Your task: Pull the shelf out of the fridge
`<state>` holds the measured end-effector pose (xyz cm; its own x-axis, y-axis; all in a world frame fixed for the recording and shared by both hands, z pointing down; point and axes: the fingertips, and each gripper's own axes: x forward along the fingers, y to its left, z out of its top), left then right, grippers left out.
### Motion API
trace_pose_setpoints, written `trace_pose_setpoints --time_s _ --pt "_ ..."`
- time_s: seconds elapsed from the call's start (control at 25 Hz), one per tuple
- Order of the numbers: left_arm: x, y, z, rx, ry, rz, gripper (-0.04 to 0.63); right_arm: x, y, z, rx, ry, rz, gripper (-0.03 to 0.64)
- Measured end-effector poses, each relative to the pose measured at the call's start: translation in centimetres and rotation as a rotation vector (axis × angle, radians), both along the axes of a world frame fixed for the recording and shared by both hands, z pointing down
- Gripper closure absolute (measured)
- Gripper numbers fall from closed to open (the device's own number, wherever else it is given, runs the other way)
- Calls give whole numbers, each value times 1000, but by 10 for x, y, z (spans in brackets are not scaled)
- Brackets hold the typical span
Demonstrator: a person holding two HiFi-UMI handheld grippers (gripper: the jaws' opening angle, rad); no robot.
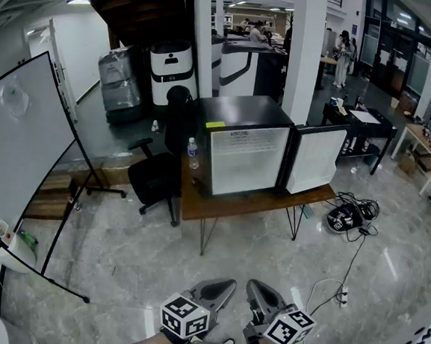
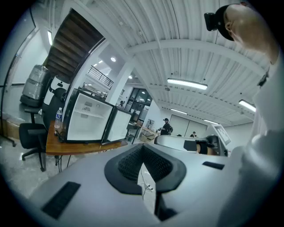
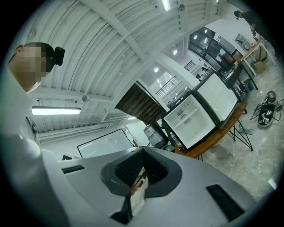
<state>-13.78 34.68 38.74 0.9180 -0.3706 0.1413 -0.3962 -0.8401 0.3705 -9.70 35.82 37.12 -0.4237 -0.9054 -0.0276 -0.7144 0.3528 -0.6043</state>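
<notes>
The left tool (image 1: 224,285) and the right tool (image 1: 255,285) are side by side. Each has its jaws pressed together with nothing in them. Far in front of both tools, the fridge (image 1: 247,151) stands on the wooden tabletop (image 1: 231,205) with its door (image 1: 315,160) open. The shelf (image 2: 86,113) sits inside the fridge, well apart from the tools. A water bottle (image 1: 193,153) stands beside the fridge, on the left tool's side.

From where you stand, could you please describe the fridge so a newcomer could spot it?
Find the wooden table before the white pillar. The fridge stands on it: a black box, white inside, its door swung open rightward, far larger than the water bottle beside it.
</notes>
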Motion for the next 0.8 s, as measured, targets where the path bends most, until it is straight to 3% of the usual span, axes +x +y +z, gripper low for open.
trace_pose_setpoints --time_s 0.8 --pt "25 -8 9 22 -35 -37 589 33 -8 1 26 -39 -17 600"
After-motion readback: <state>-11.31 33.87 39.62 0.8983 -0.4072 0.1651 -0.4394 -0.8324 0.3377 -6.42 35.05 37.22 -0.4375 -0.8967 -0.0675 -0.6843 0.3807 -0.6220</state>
